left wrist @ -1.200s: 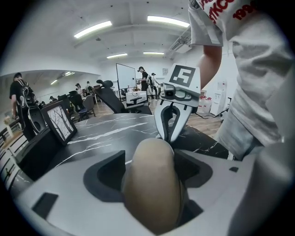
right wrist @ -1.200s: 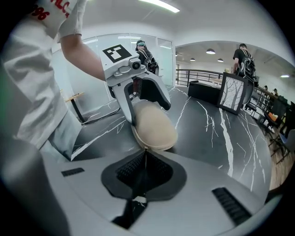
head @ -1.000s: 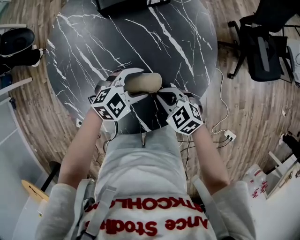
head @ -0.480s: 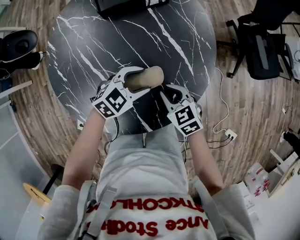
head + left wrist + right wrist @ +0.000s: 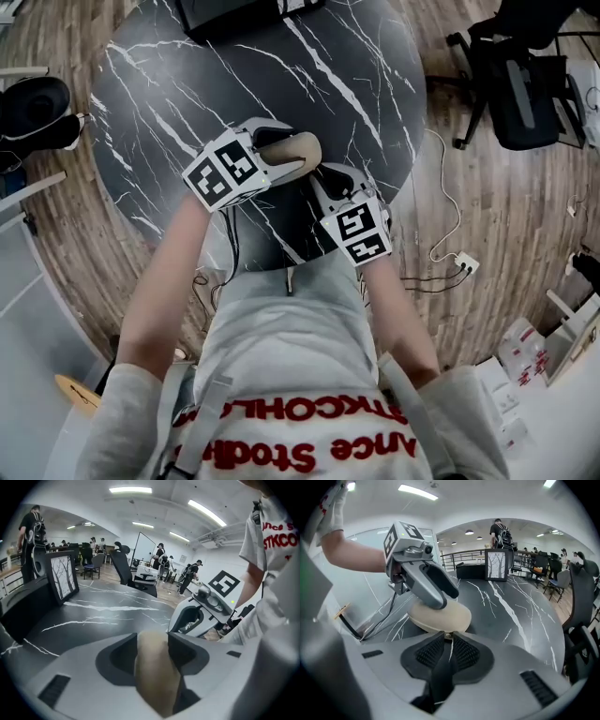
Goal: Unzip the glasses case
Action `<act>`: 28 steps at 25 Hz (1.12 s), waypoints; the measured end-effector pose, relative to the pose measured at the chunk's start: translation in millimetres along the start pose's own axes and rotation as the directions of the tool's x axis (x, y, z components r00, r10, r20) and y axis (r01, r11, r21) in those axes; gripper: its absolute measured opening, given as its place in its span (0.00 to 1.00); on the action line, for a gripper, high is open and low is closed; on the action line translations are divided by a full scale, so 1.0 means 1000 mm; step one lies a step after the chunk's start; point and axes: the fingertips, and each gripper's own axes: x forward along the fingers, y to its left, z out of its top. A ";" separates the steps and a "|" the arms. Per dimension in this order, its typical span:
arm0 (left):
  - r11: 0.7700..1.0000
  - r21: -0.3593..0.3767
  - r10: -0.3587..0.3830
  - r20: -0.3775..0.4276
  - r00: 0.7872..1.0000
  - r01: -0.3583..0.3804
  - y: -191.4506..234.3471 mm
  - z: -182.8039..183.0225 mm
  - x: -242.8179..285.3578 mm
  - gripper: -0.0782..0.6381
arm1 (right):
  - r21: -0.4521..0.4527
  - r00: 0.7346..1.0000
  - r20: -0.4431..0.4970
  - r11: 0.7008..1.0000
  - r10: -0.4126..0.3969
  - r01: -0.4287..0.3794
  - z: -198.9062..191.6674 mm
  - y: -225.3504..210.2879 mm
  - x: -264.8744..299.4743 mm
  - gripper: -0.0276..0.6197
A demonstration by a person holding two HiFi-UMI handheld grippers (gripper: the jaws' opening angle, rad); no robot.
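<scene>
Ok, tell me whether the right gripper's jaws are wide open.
No, the right gripper's jaws are closed together on the small zipper pull at the edge of the glasses case.

The middle and left of the counter (image 5: 169,112) are left bare. The far edge is blocked by a framed picture (image 5: 495,565) and a dark box (image 5: 469,570). The near edge is taken up by the case (image 5: 298,148).

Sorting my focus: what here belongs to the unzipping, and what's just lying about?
Job: glasses case, its zip pull, left tongs (just closed further onto the case), right tongs pinching the pull.
Lying about: picture frame, black chair, floor power strip.
</scene>
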 end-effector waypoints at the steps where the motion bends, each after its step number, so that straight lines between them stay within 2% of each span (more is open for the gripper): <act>1: 1.000 -0.007 0.007 0.003 1.000 -0.007 -0.002 -0.001 -0.002 0.37 | -0.015 1.000 0.001 1.000 0.003 -0.003 0.002 -0.001 0.002 0.15; 4: 0.997 -0.051 0.065 0.015 0.998 -0.065 -0.001 -0.007 -0.010 0.36 | -0.116 0.999 -0.025 0.992 0.043 -0.046 0.008 0.000 0.009 0.15; 7: 0.990 -0.118 0.082 0.003 0.997 -0.081 -0.001 -0.017 -0.021 0.39 | -0.212 0.991 -0.062 0.969 0.114 -0.125 0.016 0.004 0.016 0.15; 12: 0.977 -0.151 0.150 -0.031 0.988 -0.153 -0.007 -0.041 -0.042 0.42 | -0.385 0.978 -0.127 0.901 0.164 -0.201 0.030 0.017 0.031 0.16; 15: 0.963 -0.206 0.169 -0.038 0.985 -0.173 -0.017 -0.059 -0.056 0.42 | -0.476 0.972 -0.148 0.849 0.181 -0.230 0.034 0.032 0.036 0.16; 17: 0.955 -0.244 0.161 -0.043 0.986 -0.167 -0.025 -0.067 -0.061 0.42 | -0.482 0.961 -0.156 0.832 0.228 -0.276 0.030 0.040 0.036 0.16; 19: 0.956 -0.252 0.146 -0.043 0.988 -0.152 -0.028 -0.071 -0.062 0.41 | -0.476 0.947 -0.172 0.819 0.271 -0.321 0.027 0.043 0.035 0.16; 21: 0.957 -0.252 0.134 -0.047 0.990 -0.142 -0.025 -0.069 -0.062 0.42 | -0.495 0.935 -0.207 0.793 0.289 -0.355 0.024 0.042 0.035 0.16; 23: 0.958 -0.246 0.142 -0.046 0.989 -0.149 -0.018 -0.062 -0.061 0.42 | -0.518 0.922 -0.245 0.764 0.299 -0.385 0.023 0.041 0.036 0.17; 28: 0.968 -0.187 0.155 -0.081 0.985 -0.167 -0.015 -0.059 -0.050 0.45 | -0.536 0.896 -0.296 0.719 0.330 -0.442 0.024 0.044 0.040 0.16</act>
